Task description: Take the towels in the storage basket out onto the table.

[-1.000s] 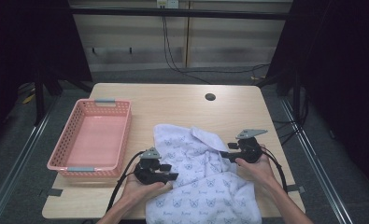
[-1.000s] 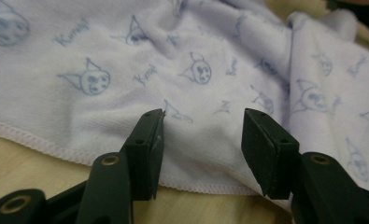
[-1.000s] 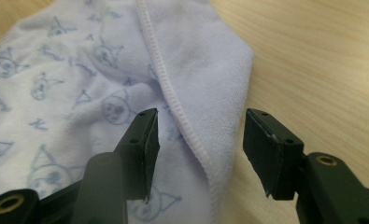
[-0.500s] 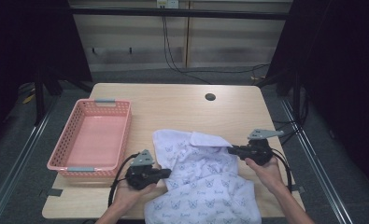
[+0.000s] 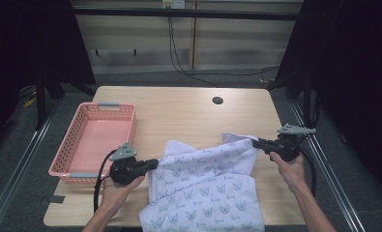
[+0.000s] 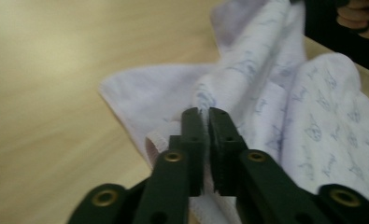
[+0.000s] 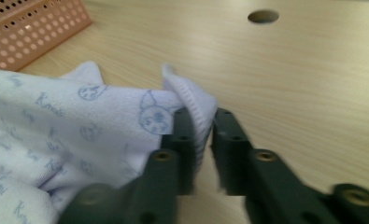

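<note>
A white cloth with blue cat-face prints (image 5: 203,188) lies on the wooden table (image 5: 179,111) and hangs over its near edge. My left gripper (image 5: 154,164) is shut on the cloth's left top corner; the hem is pinched between its jaws (image 6: 204,114). My right gripper (image 5: 254,142) is shut on the right top corner, with the folded hem between its jaws (image 7: 202,116). Both pairs of jaws have just been opening a little, with cloth still between them. The top edge is stretched between the two grippers and raised off the table.
A pink perforated basket (image 5: 130,130) stands at the table's left, close behind my left gripper, and its corner appears in the right gripper view (image 7: 32,23). A round cable hole (image 5: 217,100) sits near the far edge. Dark floor and metal rails surround the table.
Both grippers closed on the cloth's top corners, then moved apart and upward. The bunched top of the cloth has been pulled out into a taut edge.
</note>
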`<state>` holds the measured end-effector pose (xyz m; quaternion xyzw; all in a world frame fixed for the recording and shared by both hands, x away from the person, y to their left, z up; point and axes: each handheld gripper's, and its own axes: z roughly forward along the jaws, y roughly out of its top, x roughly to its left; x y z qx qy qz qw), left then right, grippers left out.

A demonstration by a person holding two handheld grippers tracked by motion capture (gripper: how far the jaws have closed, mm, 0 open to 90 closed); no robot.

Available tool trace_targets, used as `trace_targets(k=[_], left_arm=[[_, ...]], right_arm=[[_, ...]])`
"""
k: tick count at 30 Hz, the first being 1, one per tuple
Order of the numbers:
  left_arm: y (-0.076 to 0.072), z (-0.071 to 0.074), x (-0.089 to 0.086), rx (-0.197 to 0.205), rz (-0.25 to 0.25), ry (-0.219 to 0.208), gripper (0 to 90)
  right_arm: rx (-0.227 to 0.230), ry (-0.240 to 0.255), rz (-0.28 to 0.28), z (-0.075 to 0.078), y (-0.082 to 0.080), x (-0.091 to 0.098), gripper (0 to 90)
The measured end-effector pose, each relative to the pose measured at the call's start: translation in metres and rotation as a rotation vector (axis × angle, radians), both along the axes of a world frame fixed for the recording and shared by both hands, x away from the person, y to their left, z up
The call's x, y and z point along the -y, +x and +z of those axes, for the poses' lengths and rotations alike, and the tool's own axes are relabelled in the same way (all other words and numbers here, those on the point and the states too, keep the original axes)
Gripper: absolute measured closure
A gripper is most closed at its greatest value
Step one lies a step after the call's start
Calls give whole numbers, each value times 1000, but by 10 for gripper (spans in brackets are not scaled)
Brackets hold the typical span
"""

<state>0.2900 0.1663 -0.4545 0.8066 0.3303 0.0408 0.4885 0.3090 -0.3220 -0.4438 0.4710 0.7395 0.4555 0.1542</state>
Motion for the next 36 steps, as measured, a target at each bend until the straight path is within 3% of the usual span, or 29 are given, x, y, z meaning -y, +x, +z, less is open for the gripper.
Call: trace_targets(k=[1, 2, 3, 4, 7, 8, 9, 10, 11, 12, 14, 15, 16, 18, 21, 22, 23, 25, 27, 29, 30, 31, 33, 34, 35, 36], left_arm=[[0, 0, 0, 0, 0, 0, 789], [-2, -5, 4, 1, 5, 1, 738], [-2, -5, 4, 1, 5, 1, 674], [-4, -4, 4, -7, 8, 3, 616], [-6, 0, 1, 7, -7, -15, 598], [-6, 1, -1, 18, 9, -9, 598], [-5, 1, -2, 18, 10, -4, 594], [-4, 0, -3, 12, 13, -4, 594], [-2, -5, -1, 0, 2, 7, 590], [-2, -5, -1, 0, 2, 7, 586], [1, -14, 8, -9, -3, 71, 574], [3, -23, 12, -33, -12, 95, 571], [3, -24, 13, -31, -20, 106, 655], [-1, -26, 12, -32, -50, 111, 824], [-6, -26, 12, -49, -56, 118, 868], [-13, -25, 12, -46, -92, 118, 868], [-20, -26, 13, -63, -118, 121, 870], [-25, -27, 13, -63, -127, 125, 870], [-39, -26, 13, -84, -163, 128, 870], [-46, -25, 11, -83, -167, 115, 855], [-47, -22, 9, -72, -161, 102, 773], [-47, -22, 9, -72, -161, 102, 718], [-41, -16, 7, -61, -174, 34, 679], [-32, -12, 8, -63, -162, -10, 599], [-32, -12, 8, -63, -162, -10, 607], [-24, -10, 10, -48, -147, -45, 607]], right_arm=[[0, 0, 0, 0, 0, 0, 737], [-33, -12, 3, -11, 6, -6, 574], [-33, -12, 3, -11, 6, -6, 574], [-29, -37, 0, -13, 2, -12, 491], [-23, -42, 13, -11, -7, -16, 475], [-19, -37, 28, -9, -12, -17, 471], [-21, -16, 55, -7, -21, -20, 471], [-35, 18, 139, -6, -35, -27, 492], [-47, 18, 175, -8, -41, -32, 492], [-47, 18, 175, -8, -41, -32, 492], [-94, 4, 245, -15, -49, -43, 493], [-127, -27, 277, -24, -53, -53, 572], [-126, -35, 296, -27, -55, -56, 730], [-140, -23, 326, -30, -60, -59, 858], [-140, -30, 365, -28, -70, -59, 873], [-150, -21, 377, -27, -75, -58, 875], [-162, -13, 410, -25, -91, -52, 876], [-174, -24, 422, -26, -99, -50, 876], [-221, -50, 445, -32, -117, -45, 873], [-243, -49, 447, -35, -122, -41, 827], [-228, -35, 442, -34, -124, -39, 736], [-228, -35, 442, -34, -124, -39, 736], [-188, -14, 397, -28, -117, -35, 619], [-151, 3, 372, -22, -104, -34, 599], [-138, 0, 354, -20, -97, -34, 583], [-138, 0, 354, -20, -97, -34, 583]])
